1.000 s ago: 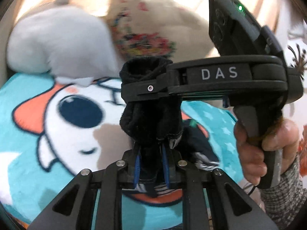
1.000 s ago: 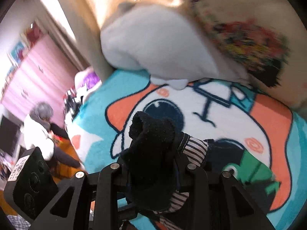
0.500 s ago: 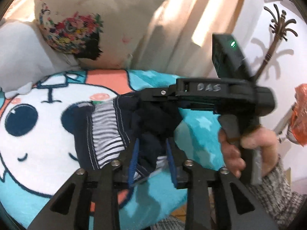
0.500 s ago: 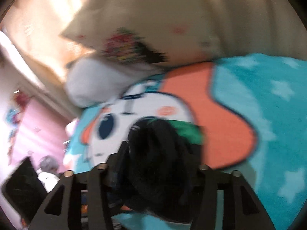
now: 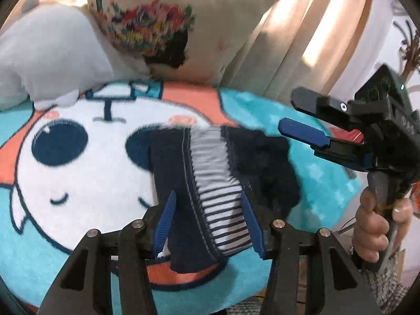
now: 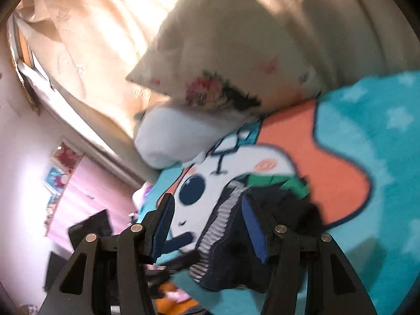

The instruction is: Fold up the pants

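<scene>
The dark navy pants [image 5: 199,183] with a striped waistband lie bunched on the cartoon blanket [image 5: 78,183]. My left gripper [image 5: 207,220] is open just above their near end, fingers either side of the waistband. My right gripper [image 5: 302,115] is open in the air to the right of the pants, held by a hand. In the right wrist view the right gripper [image 6: 207,228] is open above the pants [image 6: 249,249], which lie on the blanket [image 6: 367,157].
A floral pillow [image 5: 170,26] and a grey plush cushion [image 5: 47,52] lie at the far edge of the blanket, with beige curtains [image 5: 315,26] behind. The blanket's edge drops off to the right and near side.
Both grippers were shut on the pants and held them up; they lowered them onto the blanket, opened and let go. The right gripper has pulled away to the right.
</scene>
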Tool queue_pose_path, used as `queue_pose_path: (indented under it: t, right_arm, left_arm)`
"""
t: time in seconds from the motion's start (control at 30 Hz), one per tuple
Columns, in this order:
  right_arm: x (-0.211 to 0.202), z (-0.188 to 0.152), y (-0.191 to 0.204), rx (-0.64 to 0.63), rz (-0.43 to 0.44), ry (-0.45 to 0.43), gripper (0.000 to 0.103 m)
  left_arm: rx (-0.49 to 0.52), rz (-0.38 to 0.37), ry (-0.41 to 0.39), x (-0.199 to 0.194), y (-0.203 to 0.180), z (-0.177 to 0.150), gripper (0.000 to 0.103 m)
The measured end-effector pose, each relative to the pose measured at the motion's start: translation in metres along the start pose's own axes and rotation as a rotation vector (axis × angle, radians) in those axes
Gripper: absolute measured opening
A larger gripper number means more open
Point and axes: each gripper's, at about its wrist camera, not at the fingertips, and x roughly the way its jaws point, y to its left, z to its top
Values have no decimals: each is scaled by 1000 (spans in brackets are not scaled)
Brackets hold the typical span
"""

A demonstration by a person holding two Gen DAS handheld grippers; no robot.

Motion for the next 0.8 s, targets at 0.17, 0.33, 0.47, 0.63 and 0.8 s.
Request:
queue_pose_path:
  t: [0.17, 0.33, 0.47, 0.63, 0.8]
  right_arm:
    - [18, -20, -39, 119, -40, 24, 58]
    - [21, -32, -59, 167, -10, 4, 59]
    - [-4, -33, -27, 33, -35, -99, 72]
    - [-20, -47, -21, 3, -148, -169, 72]
    - [-27, -61, -36, 27, -214, -183, 72]
  left_arm:
    - [-14, -1, 38, 15, 4, -4, 54]
    - [-2, 4, 23, 7, 4, -4, 55]
    - [-1, 64, -42, -11, 6, -1, 55]
    - [-36, 183, -90, -20, 21, -3, 59]
    - [-19, 311, -102, -19, 24, -10, 59]
